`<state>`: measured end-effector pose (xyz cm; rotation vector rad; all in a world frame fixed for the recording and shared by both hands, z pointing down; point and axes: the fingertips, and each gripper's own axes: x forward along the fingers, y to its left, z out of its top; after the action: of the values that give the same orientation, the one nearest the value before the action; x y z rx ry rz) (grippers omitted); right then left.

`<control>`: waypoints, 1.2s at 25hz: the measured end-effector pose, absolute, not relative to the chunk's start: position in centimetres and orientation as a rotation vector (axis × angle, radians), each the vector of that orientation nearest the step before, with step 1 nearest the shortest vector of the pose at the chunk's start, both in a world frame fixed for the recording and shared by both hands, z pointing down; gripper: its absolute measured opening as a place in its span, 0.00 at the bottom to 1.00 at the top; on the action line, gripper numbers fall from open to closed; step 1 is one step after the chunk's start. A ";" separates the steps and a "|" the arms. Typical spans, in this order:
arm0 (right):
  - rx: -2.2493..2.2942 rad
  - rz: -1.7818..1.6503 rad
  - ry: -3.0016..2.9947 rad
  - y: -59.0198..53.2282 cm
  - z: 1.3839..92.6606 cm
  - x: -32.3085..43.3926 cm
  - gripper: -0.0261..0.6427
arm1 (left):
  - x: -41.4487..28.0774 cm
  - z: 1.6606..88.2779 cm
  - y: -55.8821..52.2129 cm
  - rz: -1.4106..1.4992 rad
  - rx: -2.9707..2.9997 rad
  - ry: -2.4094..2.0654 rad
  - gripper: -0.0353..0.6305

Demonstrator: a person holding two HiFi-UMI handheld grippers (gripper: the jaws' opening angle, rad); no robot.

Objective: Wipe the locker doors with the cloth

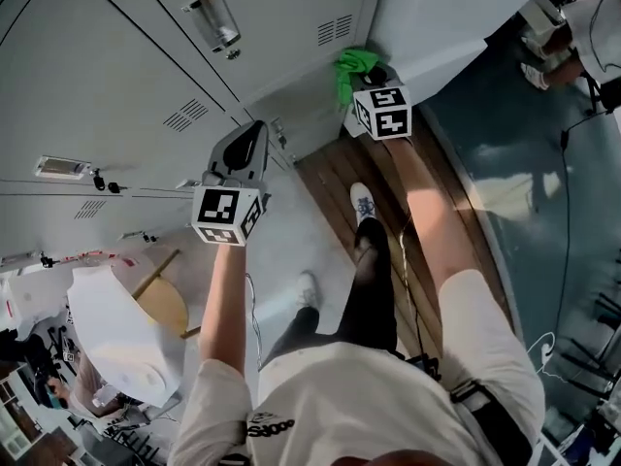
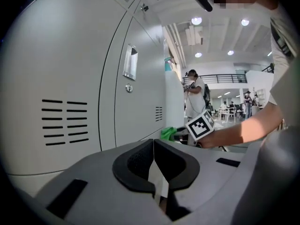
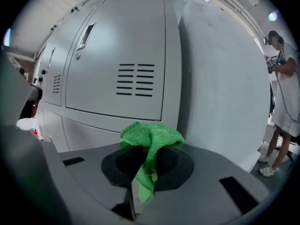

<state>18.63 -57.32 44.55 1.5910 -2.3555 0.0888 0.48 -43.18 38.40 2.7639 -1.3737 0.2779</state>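
Observation:
Grey locker doors [image 1: 136,76] with vent slots fill the upper left of the head view. My right gripper [image 1: 367,74] is shut on a green cloth [image 1: 353,64], which it holds near the lower edge of the end locker, beside a white side panel. In the right gripper view the cloth [image 3: 151,137] bunches over the shut jaws [image 3: 149,157], facing a vented door [image 3: 136,78]; I cannot tell if it touches. My left gripper [image 1: 250,142] is shut on nothing and hovers before the lockers. In the left gripper view its jaws [image 2: 153,146] meet, with the cloth [image 2: 168,133] beyond.
A recessed handle [image 1: 215,17] and small locks sit on the doors. A white partition [image 3: 220,93] stands right of the lockers. A wooden floor strip [image 1: 340,178] runs under my feet. A round wooden table [image 1: 163,304] and white sheet [image 1: 112,333] lie lower left. Another person [image 3: 281,102] stands nearby.

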 end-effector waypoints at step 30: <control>1.257 0.421 -2.159 -59.8 78.5 17.3 0.10 | 1.6 57.5 -48.2 0.399 2.578 -1.368 0.08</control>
<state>17.30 -59.80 78.51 1.2565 -2.1590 0.4214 1.65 -48.17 57.52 2.5777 -1.3680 0.3991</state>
